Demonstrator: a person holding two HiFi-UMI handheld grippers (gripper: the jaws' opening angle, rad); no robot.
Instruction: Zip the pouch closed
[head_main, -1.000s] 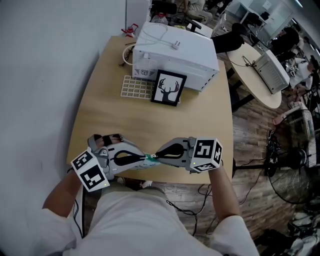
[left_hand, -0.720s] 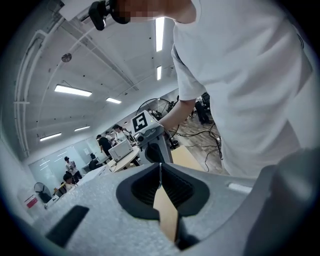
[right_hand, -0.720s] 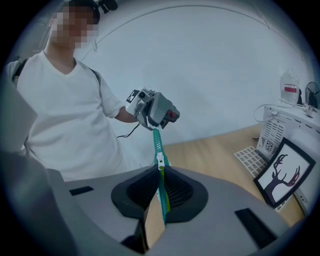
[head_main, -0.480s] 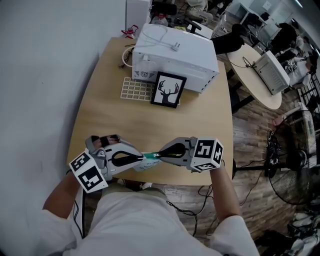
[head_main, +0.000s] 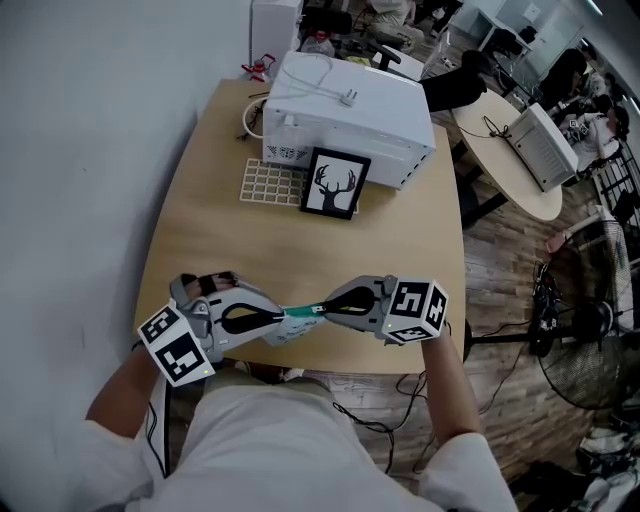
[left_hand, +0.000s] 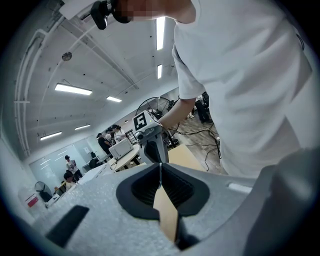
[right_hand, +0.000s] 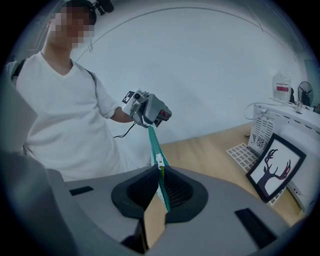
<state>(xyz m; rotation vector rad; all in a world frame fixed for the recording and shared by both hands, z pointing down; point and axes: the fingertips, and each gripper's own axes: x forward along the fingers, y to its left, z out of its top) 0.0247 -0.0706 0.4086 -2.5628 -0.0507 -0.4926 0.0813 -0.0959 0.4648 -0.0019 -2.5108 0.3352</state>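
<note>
Fingers of the right gripper (head_main: 328, 307) are closed on the teal zip (right_hand: 154, 142) just behind its white slider (right_hand: 159, 161). Fingers of the left gripper (head_main: 272, 318) are pressed together on the opposite end of the pouch (head_main: 298, 322). The pouch is held taut above the near edge of the worktop (head_main: 300, 230), with the zip's long axis running from one gripper to the other.

Open-plan office/lab: ppl (left_hand: 106, 141) at round desks (head_main: 505, 160), ceiling strip lights (left_hand: 73, 89), floor fan (head_main: 585, 350), loose cables (head_main: 365, 415).

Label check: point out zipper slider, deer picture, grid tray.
zipper slider (right_hand: 159, 160), right gripper view, white body.
deer picture (head_main: 334, 185), head view, deer's head.
grid tray (head_main: 270, 181), head view, middle.
</note>
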